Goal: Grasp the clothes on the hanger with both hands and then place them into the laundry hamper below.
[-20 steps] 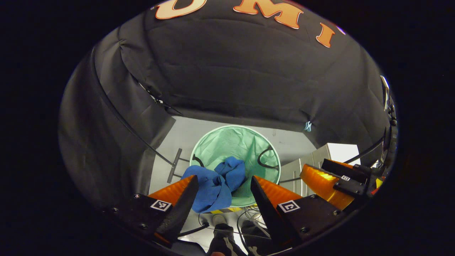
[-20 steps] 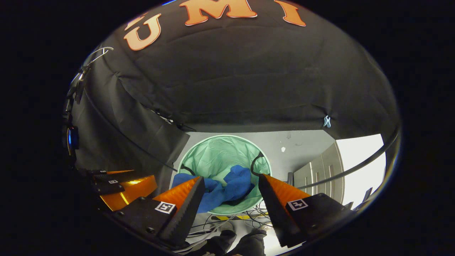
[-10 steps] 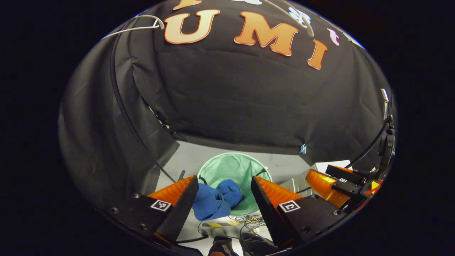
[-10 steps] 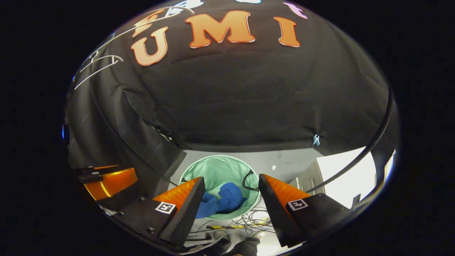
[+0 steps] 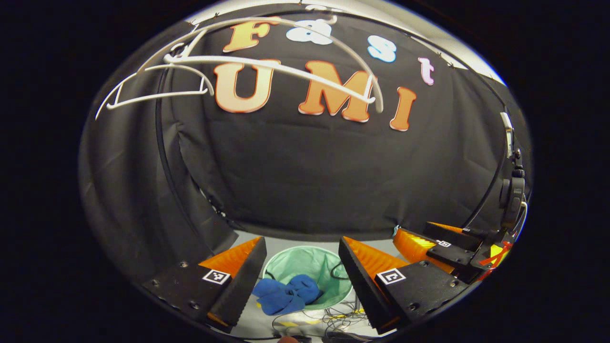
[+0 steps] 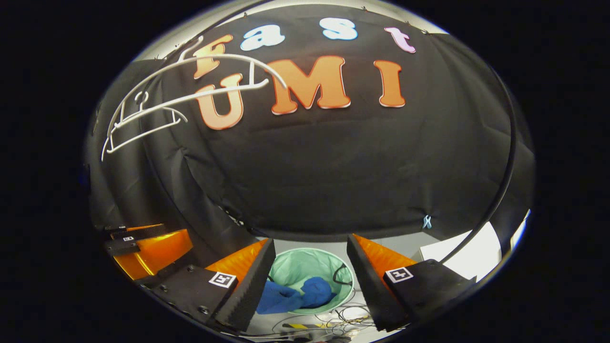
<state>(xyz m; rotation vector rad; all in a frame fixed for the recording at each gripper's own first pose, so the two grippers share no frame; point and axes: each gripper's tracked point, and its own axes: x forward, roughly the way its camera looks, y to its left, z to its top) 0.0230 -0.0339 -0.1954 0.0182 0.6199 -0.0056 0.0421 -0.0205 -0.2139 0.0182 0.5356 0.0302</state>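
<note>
Black cloth wall behind, grey floor (image 5: 248, 328) low in frame. I see my left gripper (image 5: 300, 267) spread wide, gripping nothing; right gripper (image 6: 310, 267) likewise. Blue clothes (image 5: 284, 294) lie heaped at the near rim of the green laundry hamper (image 5: 310, 264), bottom centre. Bare white hanger (image 5: 248, 71) hangs upper left. Loose cables (image 5: 333, 317) beside the hamper.

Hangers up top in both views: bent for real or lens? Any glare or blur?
Likely lens: left gripper view bows the white hangers into arcs near the rim; right gripper view bends them the same way. Right gripper view has a blown-out white patch at lower right. Blue clothes and green hamper look sharp in both.
</note>
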